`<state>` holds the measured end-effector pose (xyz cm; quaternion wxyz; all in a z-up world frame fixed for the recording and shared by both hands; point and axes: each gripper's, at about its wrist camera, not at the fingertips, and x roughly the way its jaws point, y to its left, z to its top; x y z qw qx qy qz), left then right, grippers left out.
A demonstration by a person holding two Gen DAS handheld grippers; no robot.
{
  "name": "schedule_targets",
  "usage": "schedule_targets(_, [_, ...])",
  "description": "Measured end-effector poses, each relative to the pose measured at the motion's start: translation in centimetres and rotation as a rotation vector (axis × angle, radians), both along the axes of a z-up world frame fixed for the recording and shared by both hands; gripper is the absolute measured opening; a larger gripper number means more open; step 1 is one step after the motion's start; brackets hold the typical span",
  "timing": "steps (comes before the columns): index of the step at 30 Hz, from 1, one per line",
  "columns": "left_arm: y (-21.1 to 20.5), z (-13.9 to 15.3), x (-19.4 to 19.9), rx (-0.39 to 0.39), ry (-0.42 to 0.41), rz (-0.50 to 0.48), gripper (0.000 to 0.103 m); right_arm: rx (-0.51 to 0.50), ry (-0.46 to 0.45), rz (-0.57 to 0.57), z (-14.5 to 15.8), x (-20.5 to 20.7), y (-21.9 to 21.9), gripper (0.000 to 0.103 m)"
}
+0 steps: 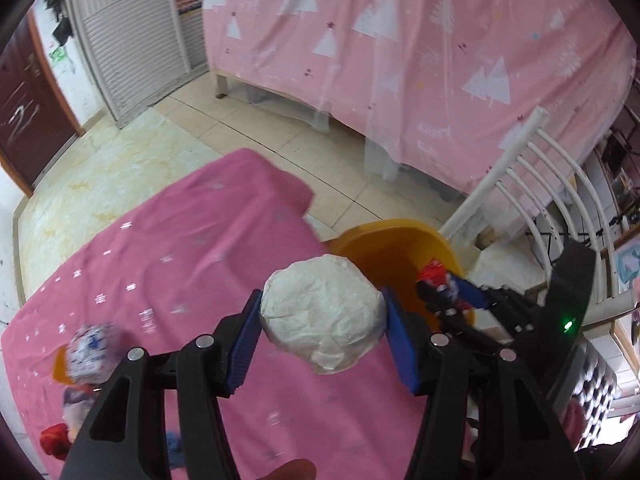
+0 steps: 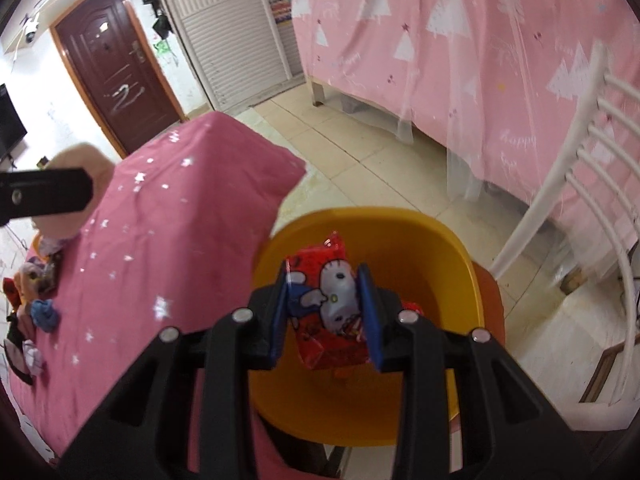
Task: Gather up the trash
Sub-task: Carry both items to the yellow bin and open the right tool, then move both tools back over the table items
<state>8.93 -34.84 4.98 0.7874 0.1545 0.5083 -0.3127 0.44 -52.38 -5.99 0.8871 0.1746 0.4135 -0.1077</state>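
In the left wrist view the left gripper (image 1: 322, 322) grasps a crumpled white paper ball (image 1: 322, 312) between its blue pads, at the centre of the frame over the edge of a pink star-print cloth (image 1: 168, 264). Just right of the ball sits a yellow basin (image 1: 384, 236), with the right gripper (image 1: 456, 300) reaching over its rim. In the right wrist view that gripper (image 2: 326, 316) is clenched on a red cartoon-print wrapper (image 2: 326, 304), held above the basin (image 2: 420, 240) at lower centre. More scraps (image 1: 86, 352) lie on the cloth at lower left, and a white chair (image 2: 580, 184) stands at the right
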Motion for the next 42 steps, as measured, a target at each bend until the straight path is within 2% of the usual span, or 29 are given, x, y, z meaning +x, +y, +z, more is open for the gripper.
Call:
schedule_targets(9, [-5.6,-2.8,-1.0,0.056,0.033,-0.03,0.052,0.069,0.034,0.006,-2.9,-0.3,-1.5,0.032])
schedule_targets(10, [-6.1,-3.1,-1.1,0.064,0.034,-0.036,0.053,0.075,0.036,0.007,-3.0,-0.3,-1.6,0.033])
schedule_targets(13, [-7.1,-3.8,-1.1,0.078,0.042,-0.037,0.054,0.083,0.039,-0.003,-3.3,-0.4,-2.1,0.048])
schedule_targets(19, [-7.5,-3.7,-1.0,0.073,0.042,-0.025,0.059,0.102,0.034,-0.02,-3.3,-0.8,-2.7,0.049])
schedule_targets(28, [-4.3,-2.0,-0.1,0.033,0.027,0.02,0.059,0.085,0.011,-0.031,-2.0,-0.9,-2.0,0.05])
schedule_targets(35, [0.3,0.9,1.3,-0.008,-0.011,0.066,0.059,0.044,-0.062,-0.018,2.0,-0.5,0.2,0.05])
schedule_targets(42, [7.1,3.7,2.7,-0.019,-0.071,0.114,0.059,-0.023,-0.096,0.082,5.8,1.9,5.5,0.05])
